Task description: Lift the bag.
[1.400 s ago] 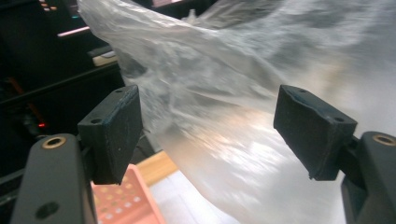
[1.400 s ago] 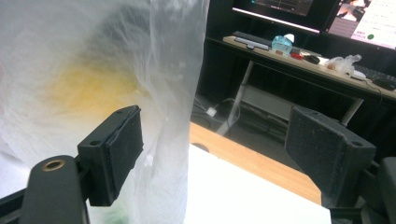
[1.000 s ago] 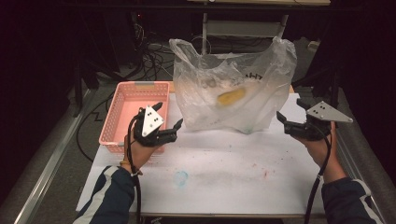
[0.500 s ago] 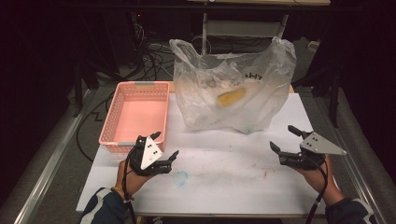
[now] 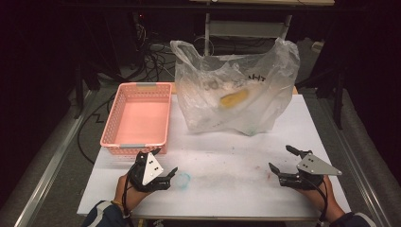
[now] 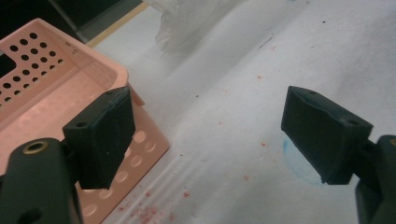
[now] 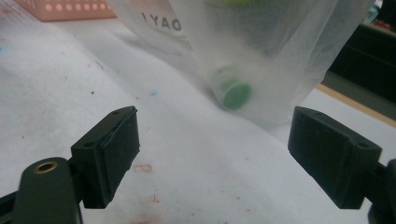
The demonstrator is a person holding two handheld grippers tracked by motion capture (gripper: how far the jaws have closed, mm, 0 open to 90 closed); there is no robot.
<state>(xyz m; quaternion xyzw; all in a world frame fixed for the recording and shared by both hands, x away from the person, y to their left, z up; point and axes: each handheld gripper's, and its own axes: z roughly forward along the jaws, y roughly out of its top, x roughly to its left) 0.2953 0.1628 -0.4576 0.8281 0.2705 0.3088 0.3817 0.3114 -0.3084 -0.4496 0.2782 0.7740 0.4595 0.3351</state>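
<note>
A clear plastic bag (image 5: 203, 101) stands at the back middle of the white table (image 5: 227, 156). Inside it lie a yellow item (image 5: 235, 99) and a green-capped item (image 7: 235, 93). The bag (image 7: 280, 42) rises just beyond my right jaws. My left gripper (image 5: 158, 161) is held at the front left, open and empty, just in front of the empty pink basket (image 5: 135, 142). My right gripper (image 5: 279, 157) hovers open and empty at the front right. In the left gripper view, the left gripper (image 6: 210, 126) has the basket (image 6: 60, 60) beside its left jaw. My right gripper (image 7: 212, 140) points at the bag.
A faint blue ring stain (image 5: 183, 178) marks the sheet beside the left gripper, with red specks around. Cables (image 5: 156, 52) and a metal stand lie on the dark floor behind the table. The table's front edge is close under both hands.
Both grippers have drawn back from the bag and basket toward the table's front edge. They stay open and empty. The bag and basket have not moved.
</note>
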